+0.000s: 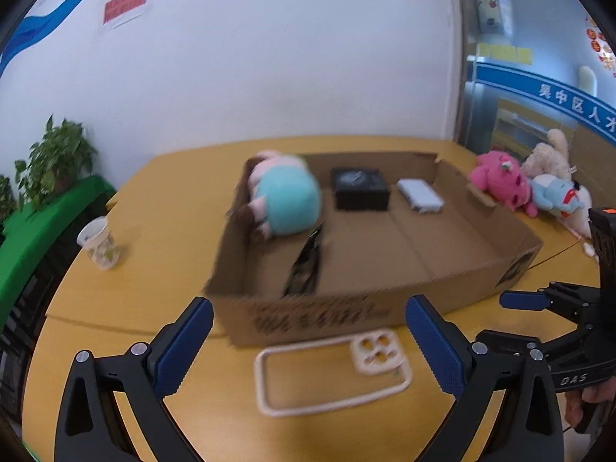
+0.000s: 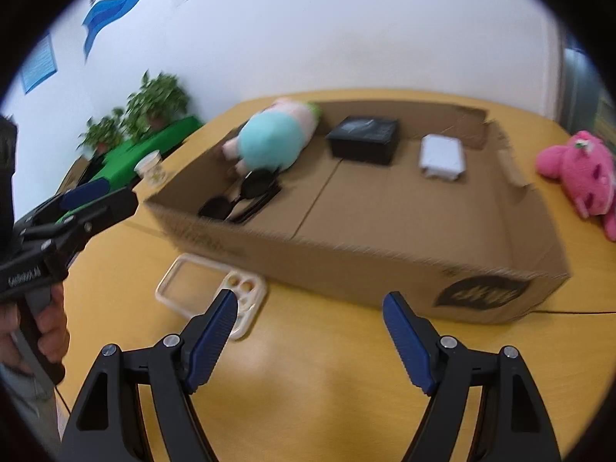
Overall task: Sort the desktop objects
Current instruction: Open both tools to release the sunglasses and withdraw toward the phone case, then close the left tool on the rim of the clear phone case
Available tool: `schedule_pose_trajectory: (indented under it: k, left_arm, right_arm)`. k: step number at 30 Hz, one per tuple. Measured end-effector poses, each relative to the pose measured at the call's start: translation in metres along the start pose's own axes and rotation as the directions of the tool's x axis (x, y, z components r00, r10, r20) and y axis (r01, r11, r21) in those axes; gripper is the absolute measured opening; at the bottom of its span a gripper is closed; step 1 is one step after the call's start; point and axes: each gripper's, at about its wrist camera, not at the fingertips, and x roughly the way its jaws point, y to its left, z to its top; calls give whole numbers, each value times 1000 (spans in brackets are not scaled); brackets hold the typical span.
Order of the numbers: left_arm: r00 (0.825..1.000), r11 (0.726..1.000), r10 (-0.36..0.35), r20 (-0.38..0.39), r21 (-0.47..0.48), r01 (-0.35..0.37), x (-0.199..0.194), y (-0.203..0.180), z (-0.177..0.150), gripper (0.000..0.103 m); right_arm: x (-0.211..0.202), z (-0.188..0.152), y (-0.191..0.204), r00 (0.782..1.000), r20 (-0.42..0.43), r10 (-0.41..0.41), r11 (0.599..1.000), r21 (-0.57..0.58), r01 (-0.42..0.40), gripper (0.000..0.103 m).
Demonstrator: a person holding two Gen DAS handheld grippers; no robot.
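Note:
A shallow cardboard box (image 1: 462, 285) (image 2: 346, 269) sits on the yellow table. In it lie a teal and pink plush (image 1: 287, 202) (image 2: 269, 142), a black box (image 1: 360, 188) (image 2: 364, 138), a white flat device (image 1: 419, 195) (image 2: 441, 156) and black sunglasses (image 1: 306, 265) (image 2: 242, 196). A cream phone case (image 1: 331, 373) (image 2: 211, 288) lies on the table in front of the box. My left gripper (image 1: 308, 350) is open above the case, empty. My right gripper (image 2: 308, 338) is open and empty, to the right of the case.
A pink plush (image 1: 500, 181) (image 2: 581, 173), a blue plush (image 1: 558, 196) and a cream plush (image 1: 548, 156) lie on the table right of the box. A paper cup (image 1: 98, 244) (image 2: 152, 167) stands at the left. Potted plants (image 1: 54, 158) stand beyond the table's left edge.

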Motion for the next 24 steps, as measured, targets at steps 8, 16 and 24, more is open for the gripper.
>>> schedule_pose_trajectory:
  k: [8,16,24]
  left_arm:
    - [985,991,-87,-151,-111,71,41,49,-35,101]
    - [937,947,-264,-230,-243,208,84,53,-50,92]
    - [899,922,-349,-264,-268,280,99,39,-50,78]
  right_arm:
    - [55,-12,28,983,-107,150,988,54,-145,78]
    - [82,-8,34,970,-151,193,981,63,-185,78]
    - [91,-8,35,957,-172,235,972,53,-230,79]
